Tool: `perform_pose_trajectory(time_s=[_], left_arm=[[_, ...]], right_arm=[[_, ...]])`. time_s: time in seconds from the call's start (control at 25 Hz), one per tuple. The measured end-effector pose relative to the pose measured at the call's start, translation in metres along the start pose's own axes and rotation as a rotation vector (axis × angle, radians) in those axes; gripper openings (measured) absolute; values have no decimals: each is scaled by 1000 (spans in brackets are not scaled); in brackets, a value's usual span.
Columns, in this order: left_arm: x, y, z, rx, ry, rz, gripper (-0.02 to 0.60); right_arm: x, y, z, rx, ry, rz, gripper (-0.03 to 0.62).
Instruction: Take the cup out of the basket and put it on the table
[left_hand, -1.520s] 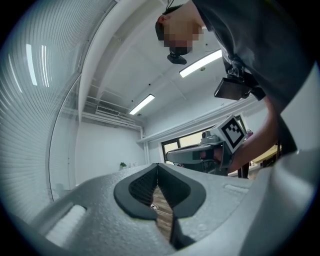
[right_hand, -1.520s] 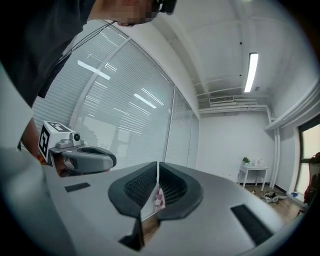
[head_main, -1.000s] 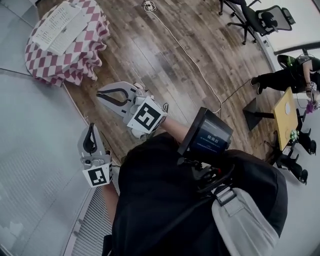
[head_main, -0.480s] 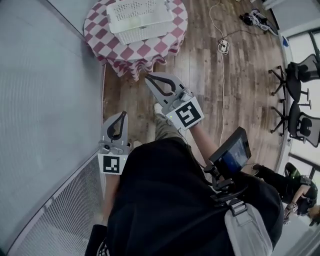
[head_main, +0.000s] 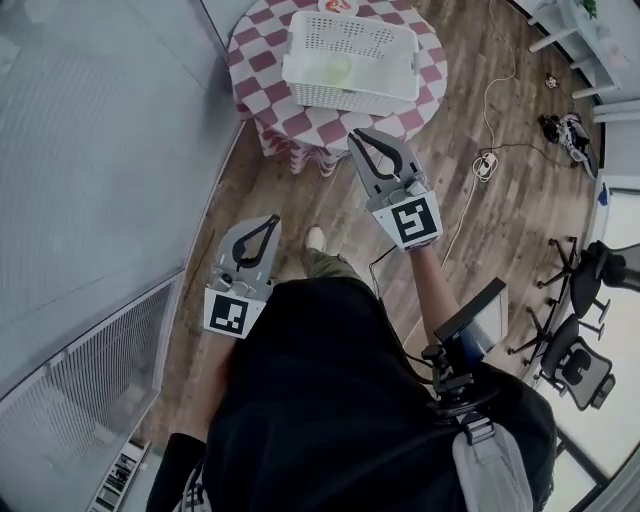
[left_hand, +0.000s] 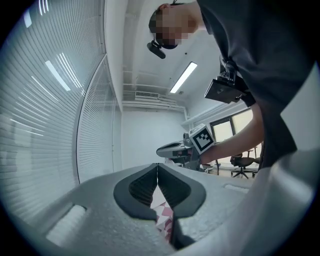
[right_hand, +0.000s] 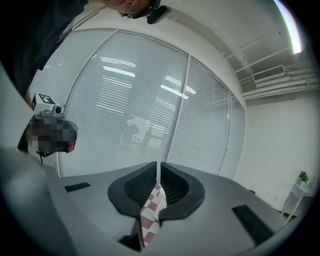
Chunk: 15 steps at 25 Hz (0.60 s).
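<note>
Well short of the table (head_main: 265, 60), left gripper (head_main: 268, 222) has its jaws pressed together on nothing. Right gripper (head_main: 358, 137), at the table's near edge, is likewise closed and empty. Farther on, cup (head_main: 333, 70) lies inside basket (head_main: 350, 97), mid-table.

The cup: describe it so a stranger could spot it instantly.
Find the round table with the red-and-white checked cloth in the head view. A white perforated basket sits on it; the cup is the pale greenish round thing inside, the only item in it.
</note>
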<state>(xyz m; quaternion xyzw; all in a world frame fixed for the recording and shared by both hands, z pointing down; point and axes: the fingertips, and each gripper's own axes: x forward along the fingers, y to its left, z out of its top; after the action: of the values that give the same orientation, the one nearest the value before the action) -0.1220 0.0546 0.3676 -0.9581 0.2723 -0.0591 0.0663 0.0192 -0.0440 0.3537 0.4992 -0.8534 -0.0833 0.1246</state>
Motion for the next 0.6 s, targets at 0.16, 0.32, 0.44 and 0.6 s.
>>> perform_pose_trajectory(time_s=[0.16,0.32,0.44,0.6], left_arm=[[22,13,3,-4,-12,59,6],[33,23,0,-22,3,84,6],[45,39,2,-17,-21,83,6],[56,61,-5,-3,-16,60,6]], right_arm=[[27,-33,-14,-26,42,61,53],[52,-52,-24,-52,76,107,92],[71,-65,-33,-80,106,126,101],[95,-81,-44,-145,159,137,106]])
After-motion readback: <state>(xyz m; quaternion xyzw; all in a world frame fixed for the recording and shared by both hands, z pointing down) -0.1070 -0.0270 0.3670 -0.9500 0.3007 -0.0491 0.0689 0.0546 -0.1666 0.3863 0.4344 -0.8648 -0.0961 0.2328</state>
